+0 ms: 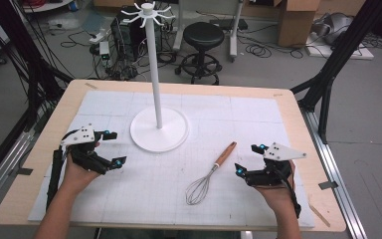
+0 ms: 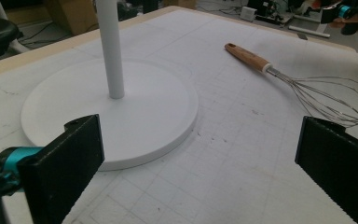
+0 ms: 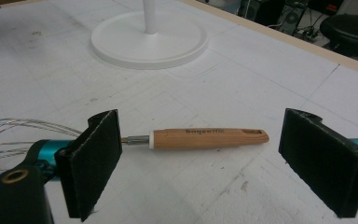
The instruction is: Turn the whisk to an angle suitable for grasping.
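1. High view: the whisk [image 1: 210,175] is seen lying flat on the white mat [image 1: 258,119], between the stand [image 1: 157,127] and the right gripper [image 1: 246,160].
2. The right gripper's jaws are spread and empty, lined up toward the wooden handle [image 3: 209,138], apparently for a grasp.
3. The left gripper [image 1: 113,148] is held released beside the stand's base.
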A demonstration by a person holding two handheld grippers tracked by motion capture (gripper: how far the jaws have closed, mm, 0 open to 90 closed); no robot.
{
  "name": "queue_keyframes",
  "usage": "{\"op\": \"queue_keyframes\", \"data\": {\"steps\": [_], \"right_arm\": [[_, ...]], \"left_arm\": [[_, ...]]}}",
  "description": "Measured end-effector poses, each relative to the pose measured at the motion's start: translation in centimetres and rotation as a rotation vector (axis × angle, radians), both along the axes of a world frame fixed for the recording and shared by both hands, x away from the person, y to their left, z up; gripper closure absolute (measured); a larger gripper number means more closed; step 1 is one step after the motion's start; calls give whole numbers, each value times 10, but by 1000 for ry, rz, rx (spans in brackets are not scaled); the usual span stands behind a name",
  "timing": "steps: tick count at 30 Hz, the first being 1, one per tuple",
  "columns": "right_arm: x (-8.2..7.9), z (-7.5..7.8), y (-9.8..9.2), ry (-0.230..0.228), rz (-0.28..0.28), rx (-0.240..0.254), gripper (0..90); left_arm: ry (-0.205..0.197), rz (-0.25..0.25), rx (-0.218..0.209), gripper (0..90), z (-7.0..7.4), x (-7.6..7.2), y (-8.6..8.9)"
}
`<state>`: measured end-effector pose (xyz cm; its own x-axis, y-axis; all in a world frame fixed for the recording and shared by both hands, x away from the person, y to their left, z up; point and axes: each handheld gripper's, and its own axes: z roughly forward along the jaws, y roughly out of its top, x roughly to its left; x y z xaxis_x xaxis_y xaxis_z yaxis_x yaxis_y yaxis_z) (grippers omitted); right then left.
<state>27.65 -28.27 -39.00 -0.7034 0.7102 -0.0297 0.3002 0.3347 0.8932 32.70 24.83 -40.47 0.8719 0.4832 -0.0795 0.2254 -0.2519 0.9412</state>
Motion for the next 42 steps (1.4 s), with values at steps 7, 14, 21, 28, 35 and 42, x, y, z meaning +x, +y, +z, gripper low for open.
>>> {"op": "queue_keyframes", "data": {"steps": [7,14,21,28,35,42], "right_arm": [[-1,-3,-1,11,-1,-16,118],[-4,4,3,-8,10,-25,118],[0,10,8,-8,4,-37,121],[27,16,23,40,31,-93,284],[60,13,38,105,57,-128,563],[91,-3,54,164,36,-258,783]], "left_arm": [[2,-9,5,17,-1,0,-2],[-3,-4,-7,17,1,-1,0],[-8,-11,-8,17,3,-2,-2],[-11,-7,-9,17,4,-3,-1],[-10,-12,-5,17,4,-2,-2],[-8,-13,1,17,3,-2,-3]]}}
